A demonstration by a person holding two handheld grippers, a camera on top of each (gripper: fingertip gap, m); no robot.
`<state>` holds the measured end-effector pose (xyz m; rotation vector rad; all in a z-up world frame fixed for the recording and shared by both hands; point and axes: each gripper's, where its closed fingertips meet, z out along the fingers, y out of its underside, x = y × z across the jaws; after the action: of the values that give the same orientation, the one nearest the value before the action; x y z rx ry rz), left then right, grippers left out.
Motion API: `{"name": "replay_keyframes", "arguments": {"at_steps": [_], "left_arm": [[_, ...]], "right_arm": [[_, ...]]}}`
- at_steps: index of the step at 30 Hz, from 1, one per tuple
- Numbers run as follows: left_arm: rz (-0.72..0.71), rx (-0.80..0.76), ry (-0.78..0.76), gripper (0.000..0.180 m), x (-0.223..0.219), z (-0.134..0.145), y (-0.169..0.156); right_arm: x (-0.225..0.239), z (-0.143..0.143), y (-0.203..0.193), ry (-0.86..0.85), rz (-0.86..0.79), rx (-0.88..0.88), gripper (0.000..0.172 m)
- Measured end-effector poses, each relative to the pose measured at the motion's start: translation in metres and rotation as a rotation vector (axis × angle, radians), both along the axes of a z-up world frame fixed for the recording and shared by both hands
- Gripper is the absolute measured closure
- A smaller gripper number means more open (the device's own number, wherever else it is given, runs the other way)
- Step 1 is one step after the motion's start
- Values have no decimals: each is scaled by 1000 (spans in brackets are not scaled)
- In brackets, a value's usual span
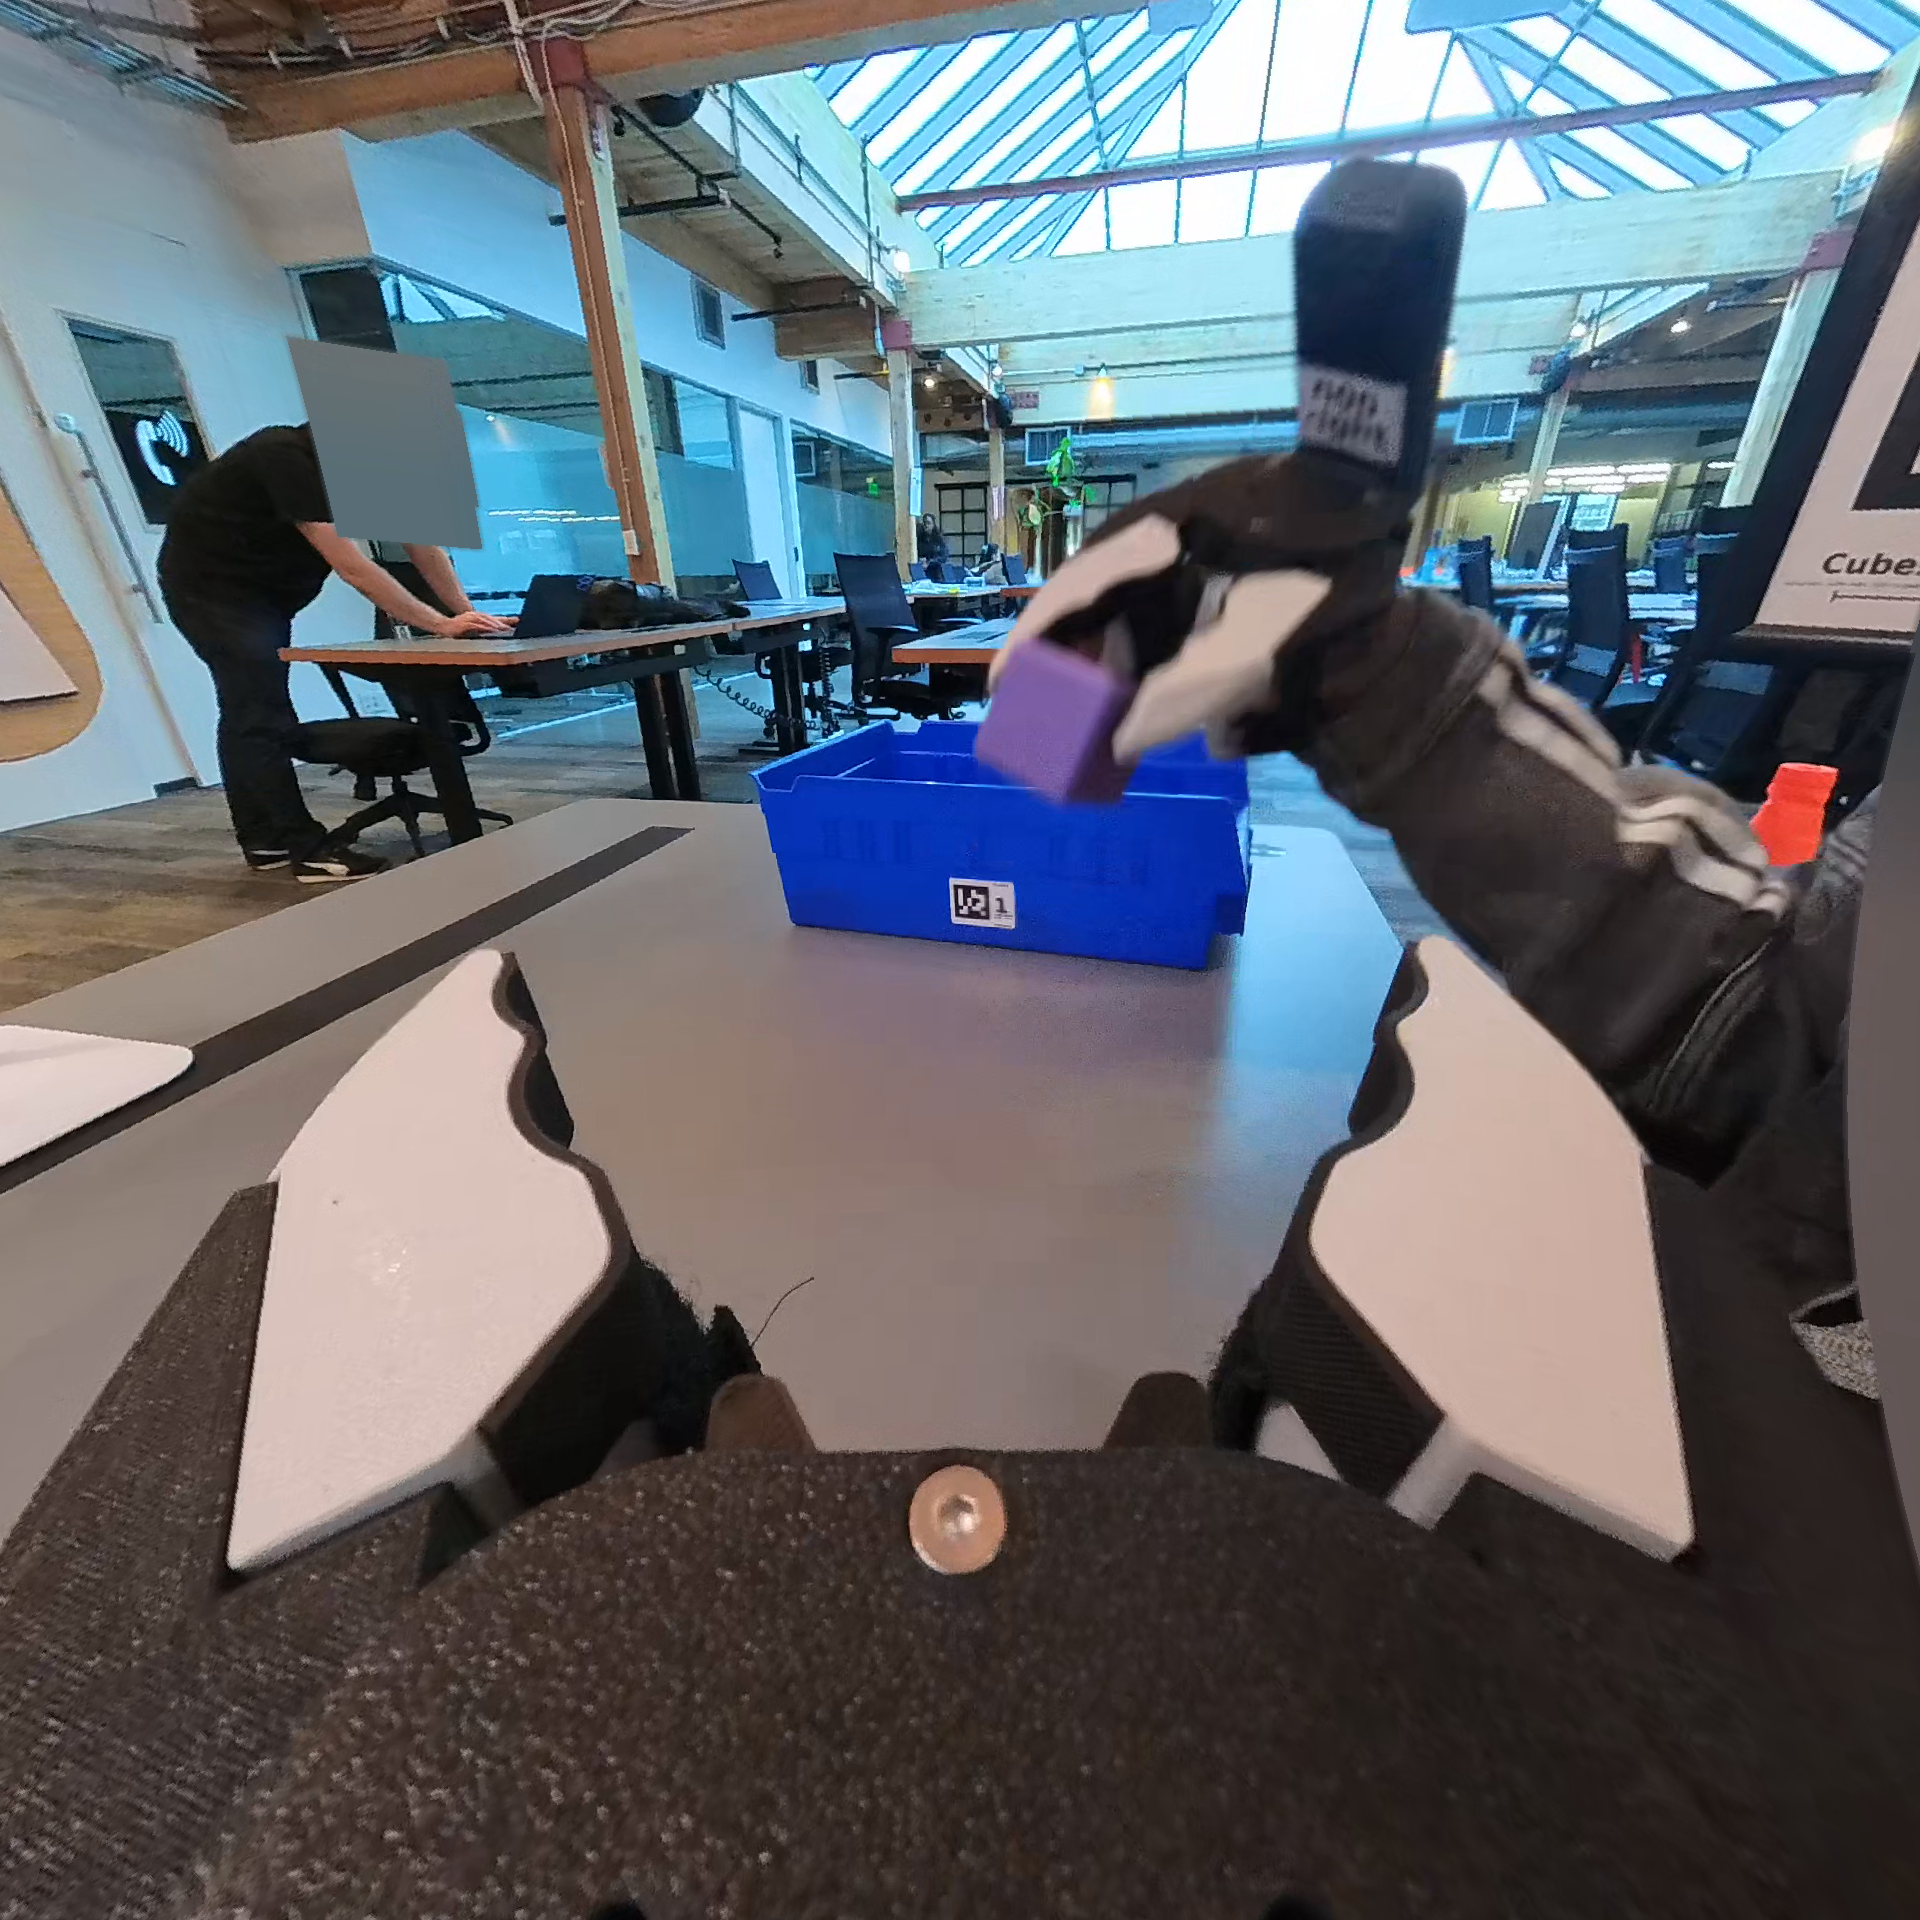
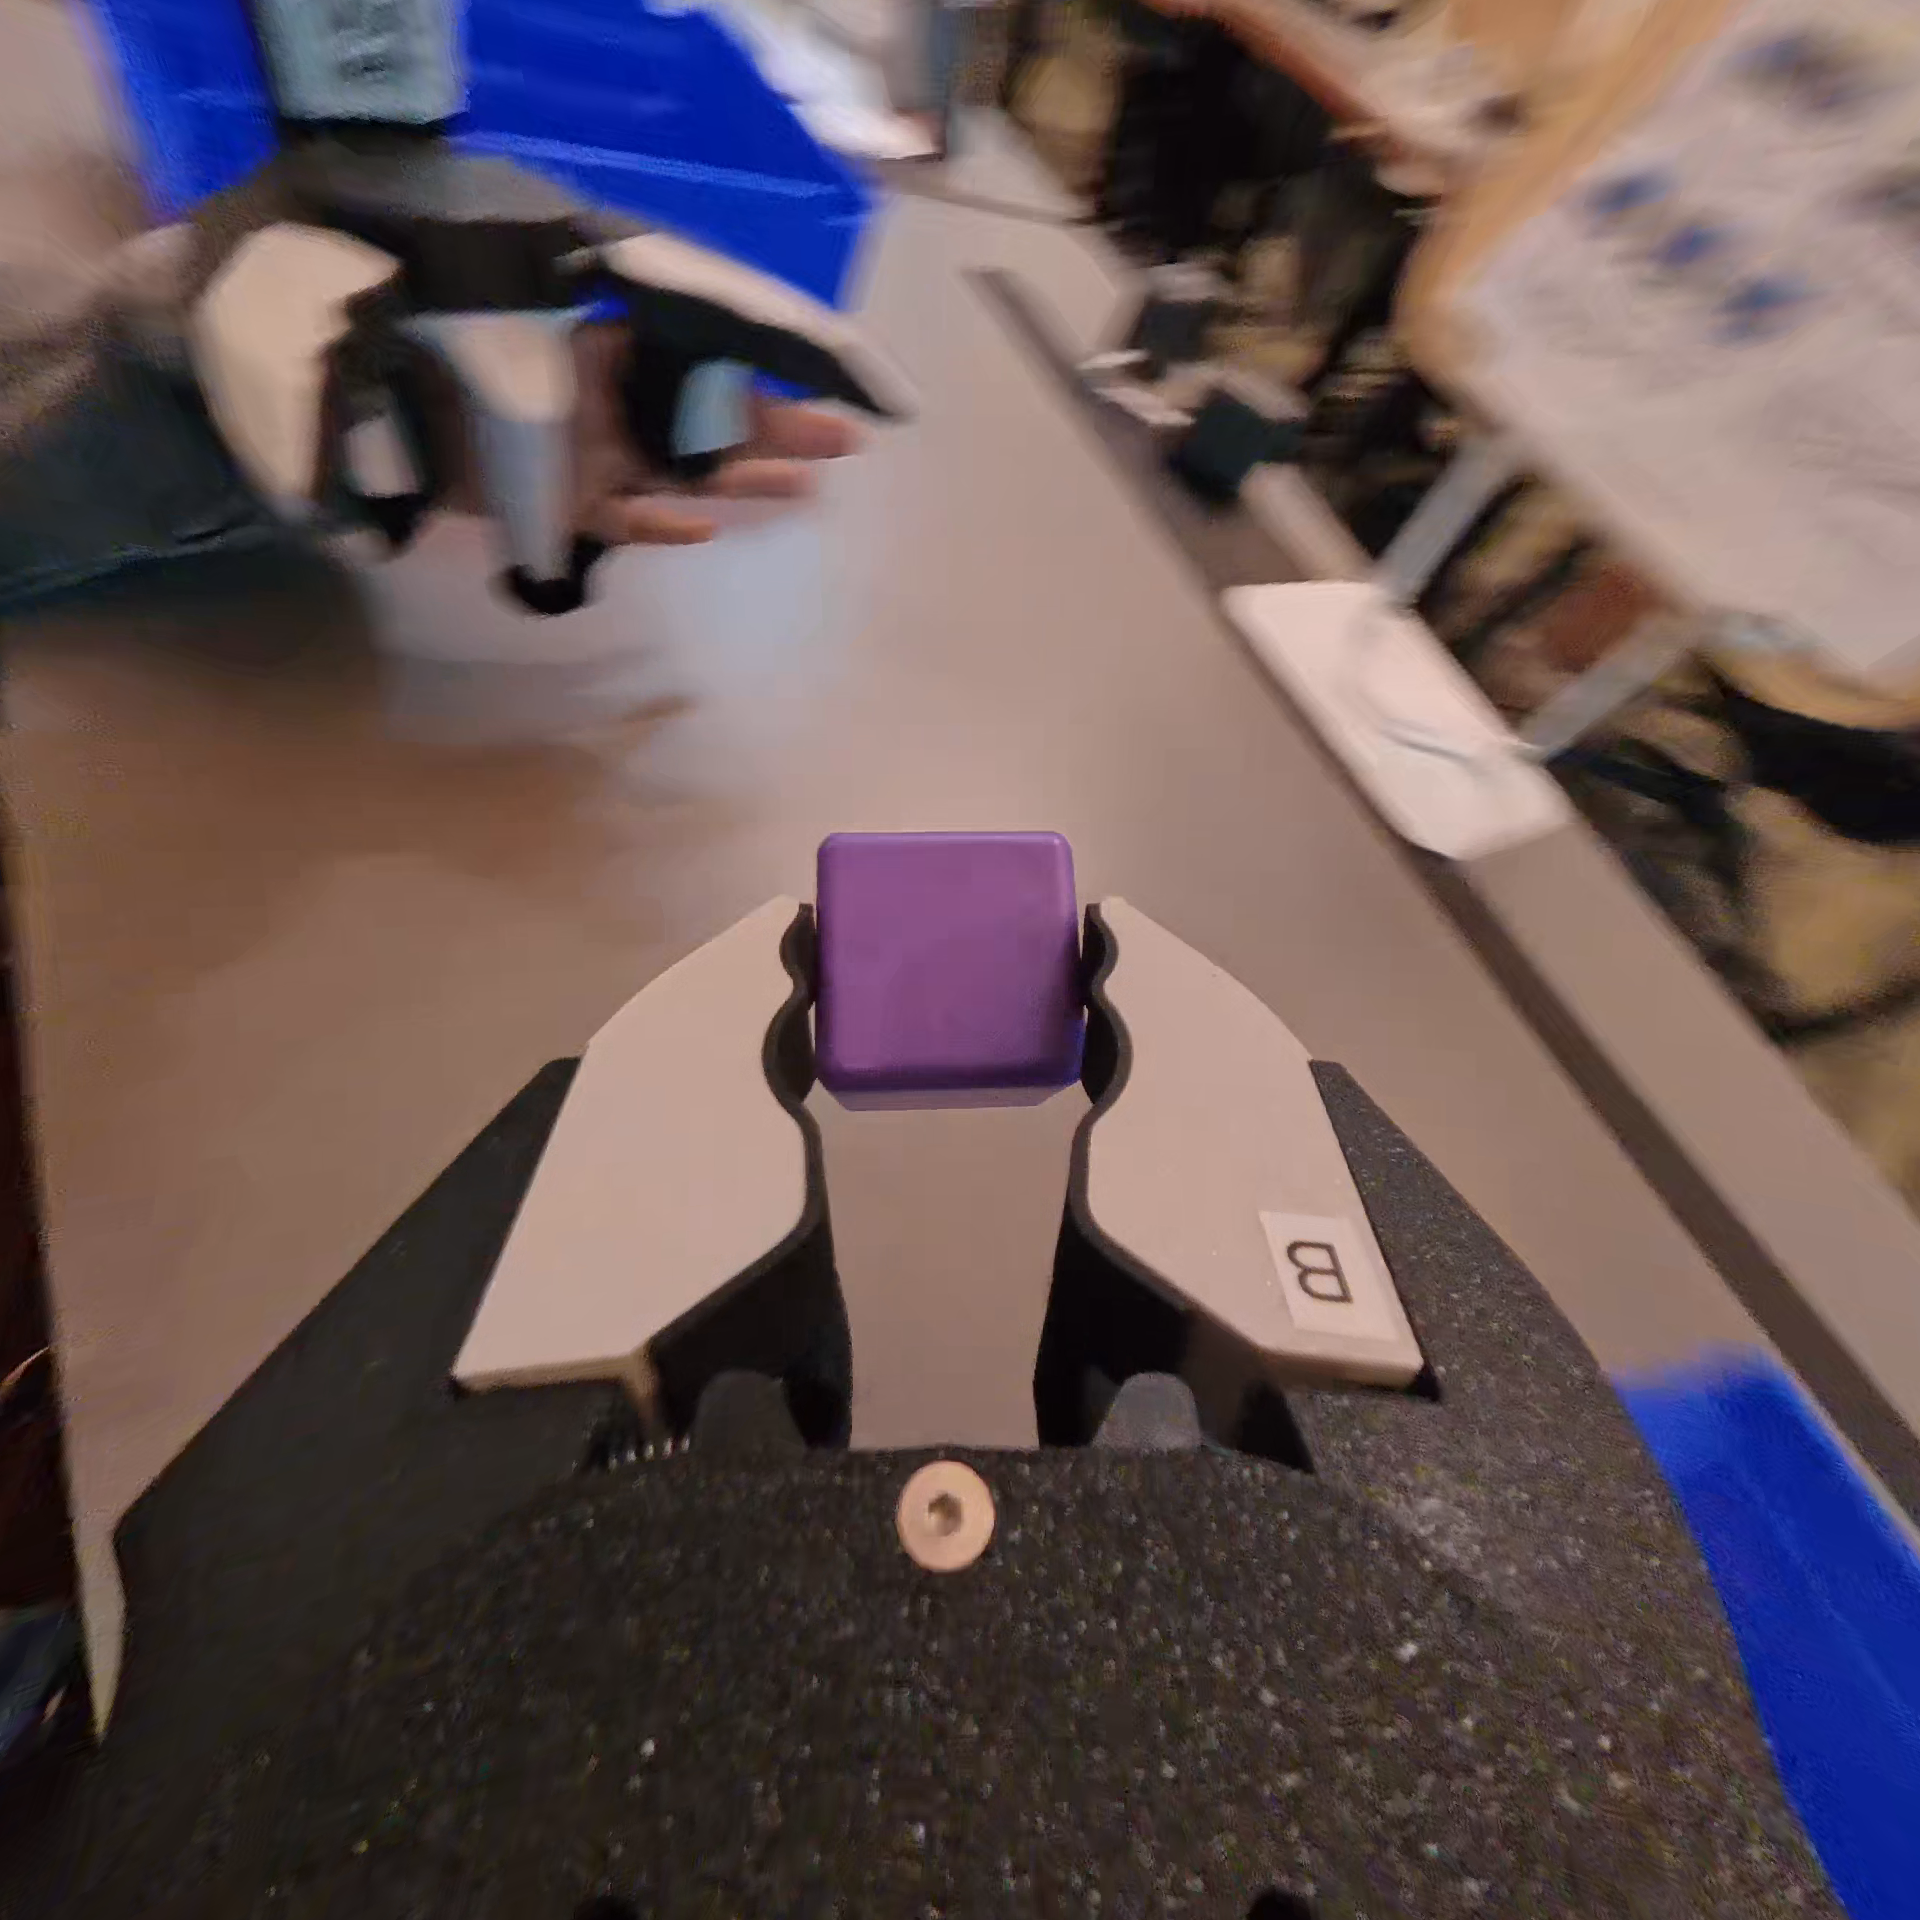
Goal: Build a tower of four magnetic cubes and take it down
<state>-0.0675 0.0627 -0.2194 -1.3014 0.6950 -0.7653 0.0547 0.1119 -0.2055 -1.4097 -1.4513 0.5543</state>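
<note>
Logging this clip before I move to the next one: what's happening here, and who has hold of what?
A person works two handheld grippers over a grey table. The right gripper is closed on a purple cube, both pads against its sides, carrying it in the air near the blue bin. The left gripper is wide open and empty, low over the bare tabletop in front of the bin. No tower stands on the table in either view, and the right wrist view is motion-blurred.
</note>
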Motion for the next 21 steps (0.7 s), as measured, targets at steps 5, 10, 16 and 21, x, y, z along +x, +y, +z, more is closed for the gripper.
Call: {"name": "replay_keyframes", "arguments": {"at_steps": [5,10,16,21], "left_arm": [[14,-11,20,35,2,-4,2],[19,-24,37,35,3,-8,2],[28,-35,44,35,2,-10,3],[23,-40,65,35,3,-13,3]], "right_arm": [[150,17,61,32,-568,12,123],[250,-49,92,-71,-916,-186,123],[275,-104,103,-170,-1002,-357,123],[283,-127,105,-253,-1051,-419,123]]}}
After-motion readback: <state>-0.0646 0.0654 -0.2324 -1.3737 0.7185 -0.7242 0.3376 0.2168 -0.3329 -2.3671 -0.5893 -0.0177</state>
